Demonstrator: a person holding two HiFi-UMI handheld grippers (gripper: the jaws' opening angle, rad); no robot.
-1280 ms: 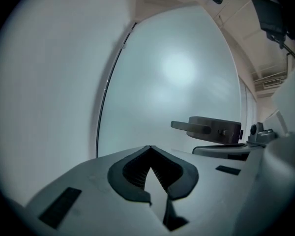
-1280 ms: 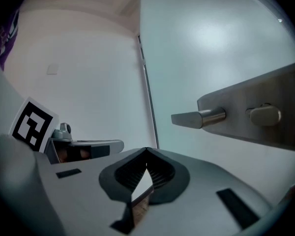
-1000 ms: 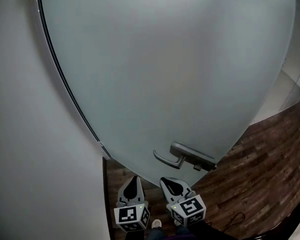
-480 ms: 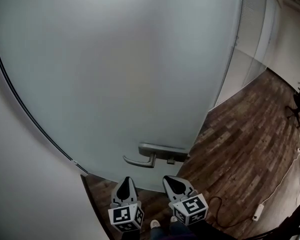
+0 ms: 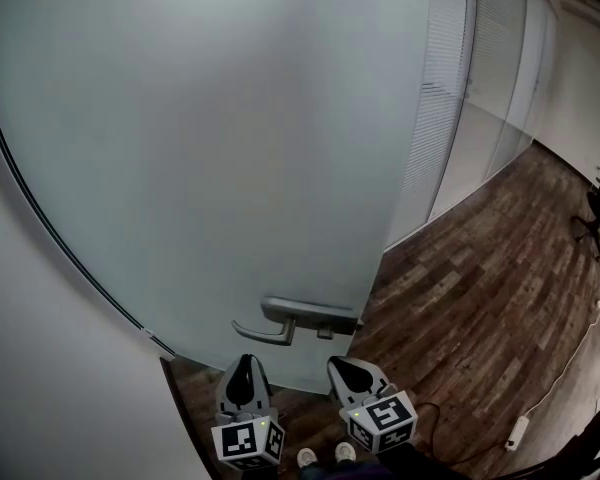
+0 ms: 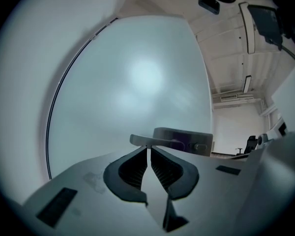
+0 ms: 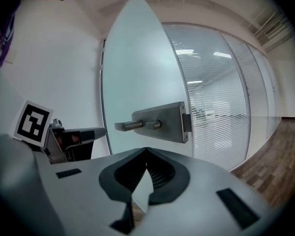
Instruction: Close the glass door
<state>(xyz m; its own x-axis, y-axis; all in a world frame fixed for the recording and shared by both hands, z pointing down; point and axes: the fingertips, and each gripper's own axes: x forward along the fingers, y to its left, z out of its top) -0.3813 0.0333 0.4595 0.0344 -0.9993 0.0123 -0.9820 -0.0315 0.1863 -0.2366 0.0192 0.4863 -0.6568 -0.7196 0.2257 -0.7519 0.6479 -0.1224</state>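
The frosted glass door (image 5: 210, 138) fills most of the head view and stands ajar, its free edge at the right. Its metal lever handle (image 5: 262, 332) and lock plate (image 5: 315, 316) sit low on it. My left gripper (image 5: 242, 370) is shut and empty just below the lever. In the left gripper view the gripper (image 6: 148, 148) has its tips close under the lever handle (image 6: 150, 140); I cannot tell if they touch. My right gripper (image 5: 344, 369) is shut and empty below the lock plate. The right gripper view shows that gripper (image 7: 146, 150) short of the handle (image 7: 136, 125).
A white wall (image 5: 50, 368) borders the door on the left. A glass partition with blinds (image 5: 450, 98) runs along the right above a dark wood floor (image 5: 480, 298). An office chair (image 5: 598, 213) and a floor cable with a plug strip (image 5: 520, 428) lie far right. The person's shoes (image 5: 322, 456) show below.
In the head view the door's free edge and handle have shifted left, uncovering more partition and floor at the right. Both grippers stay shut just below the handle.
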